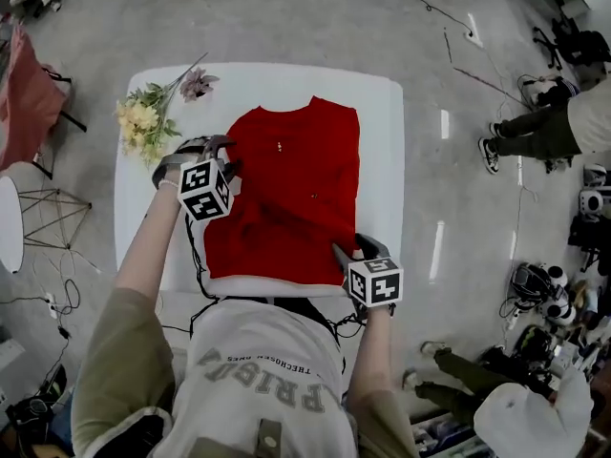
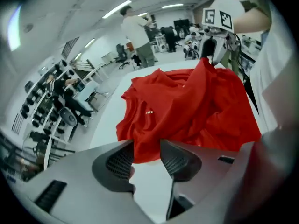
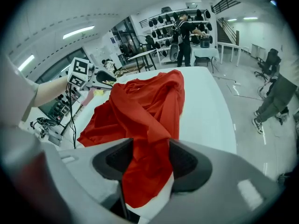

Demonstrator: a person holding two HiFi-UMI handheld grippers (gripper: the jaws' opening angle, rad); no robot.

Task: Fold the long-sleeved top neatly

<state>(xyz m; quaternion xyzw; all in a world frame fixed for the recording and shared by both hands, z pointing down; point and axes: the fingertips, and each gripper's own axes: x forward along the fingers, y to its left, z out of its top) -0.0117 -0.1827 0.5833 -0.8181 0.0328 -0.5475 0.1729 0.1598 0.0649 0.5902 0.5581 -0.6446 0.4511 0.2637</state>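
Currently partly folded, not yet neat. Red long-sleeved top (image 1: 291, 194) lying on white table (image 1: 382, 151), collar end far from both grippers, hem end nearest them. Cloth rumpled, raised in ridges across the middle.

Left gripper (image 2: 147, 160): jaws apart, released. Rounded red edge of the top directly ahead of the pads and dipping into the upper part of the gap; bare table showing in the lower part. Pads not pressing on cloth. In head view, left gripper (image 1: 229, 158) at the top's left edge, about halfway along it, marker cube (image 1: 205, 190) just behind the jaws.

Right gripper (image 3: 150, 160): jaws likewise apart, unclenched. Fold of red cloth running straight through the gap and filling most of it, loose end lying below the pads toward the camera; strip of white table just right of it. No clamping evident. In head view, right gripper (image 1: 346, 253) at the near right corner of the top, by the hem.

Beyond and left of the left gripper: bunch of artificial flowers (image 1: 148, 117) on the table corner, apart from the top.
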